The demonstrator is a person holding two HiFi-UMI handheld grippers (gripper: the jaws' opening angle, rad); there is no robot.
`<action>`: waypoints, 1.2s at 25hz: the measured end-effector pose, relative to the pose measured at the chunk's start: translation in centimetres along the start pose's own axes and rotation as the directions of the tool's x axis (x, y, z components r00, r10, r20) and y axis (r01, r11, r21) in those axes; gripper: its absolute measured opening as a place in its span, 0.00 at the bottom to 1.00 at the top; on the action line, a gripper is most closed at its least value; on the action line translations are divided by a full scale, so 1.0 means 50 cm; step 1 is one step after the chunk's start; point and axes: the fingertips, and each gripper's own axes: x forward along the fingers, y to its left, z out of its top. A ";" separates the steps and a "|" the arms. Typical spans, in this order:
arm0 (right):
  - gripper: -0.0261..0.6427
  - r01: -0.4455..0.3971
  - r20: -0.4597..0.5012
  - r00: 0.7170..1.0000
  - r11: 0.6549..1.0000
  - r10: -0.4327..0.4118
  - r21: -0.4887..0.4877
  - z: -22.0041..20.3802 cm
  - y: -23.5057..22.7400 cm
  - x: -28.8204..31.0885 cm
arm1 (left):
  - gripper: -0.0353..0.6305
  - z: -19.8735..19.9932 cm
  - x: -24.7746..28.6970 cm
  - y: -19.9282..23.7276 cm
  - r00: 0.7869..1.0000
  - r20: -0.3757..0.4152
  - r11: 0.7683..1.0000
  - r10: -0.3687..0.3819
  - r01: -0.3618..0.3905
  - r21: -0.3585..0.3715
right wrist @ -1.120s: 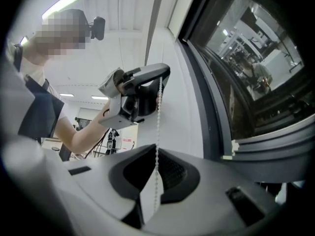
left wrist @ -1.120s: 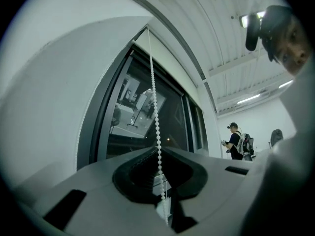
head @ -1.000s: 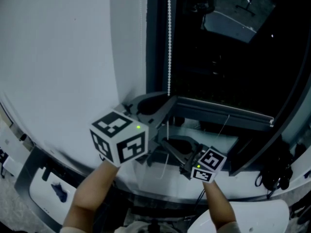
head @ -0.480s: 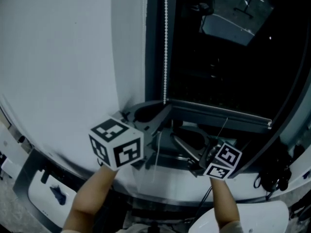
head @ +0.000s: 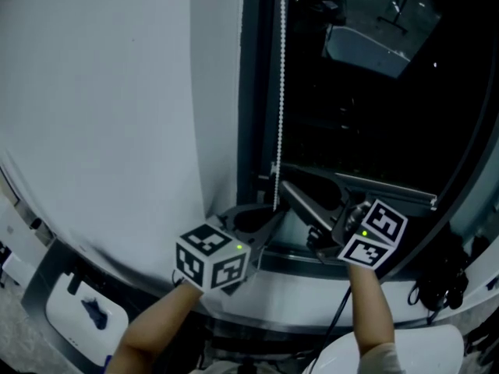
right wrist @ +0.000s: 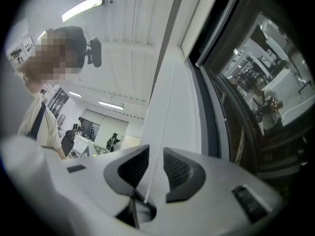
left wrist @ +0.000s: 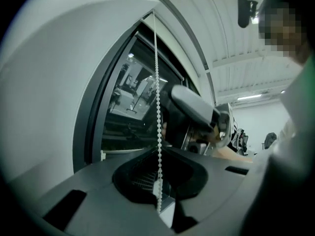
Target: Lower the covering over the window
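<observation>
- Left gripper (head: 271,209): fingers pinched on chain (head: 281,92), beside window (head: 374,115).
- Right gripper (head: 290,189): jaws just opened, half apart; thin strand runs between pads, untouched.
- Blind: out of view.
- Advice: right regrips above left fingers before left releases; pull straight down.

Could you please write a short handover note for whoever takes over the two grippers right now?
Left gripper: shut on the bead chain, low beside the window.
Right gripper: its fingers have just been opening; a thin cord runs between them, not gripped.
Done: pulling on the chain has begun.
Left: probably regrip higher with the right and pull again. How far down the covering is cannot be told.
</observation>
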 end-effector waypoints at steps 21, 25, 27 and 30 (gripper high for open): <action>0.05 0.022 -0.056 0.998 0.997 -0.027 -0.077 0.020 -0.011 0.064 | 0.09 -0.484 -0.030 -0.024 0.900 -0.430 0.987 -0.071 0.002 -0.159; 0.17 0.030 -0.040 0.999 0.999 -0.029 0.024 0.016 -0.037 0.085 | 0.09 -0.488 -0.034 -0.025 0.886 -0.458 0.991 -0.077 0.019 -0.130; 0.25 0.004 -0.044 0.999 0.999 -0.002 0.054 0.013 -0.033 0.105 | 0.09 -0.517 -0.038 -0.032 0.861 -0.501 0.993 -0.087 0.032 -0.117; 0.26 -0.012 -0.071 0.997 0.999 0.015 0.032 0.007 -0.029 0.136 | 0.09 -0.540 -0.037 -0.043 0.845 -0.522 0.990 -0.114 0.052 -0.133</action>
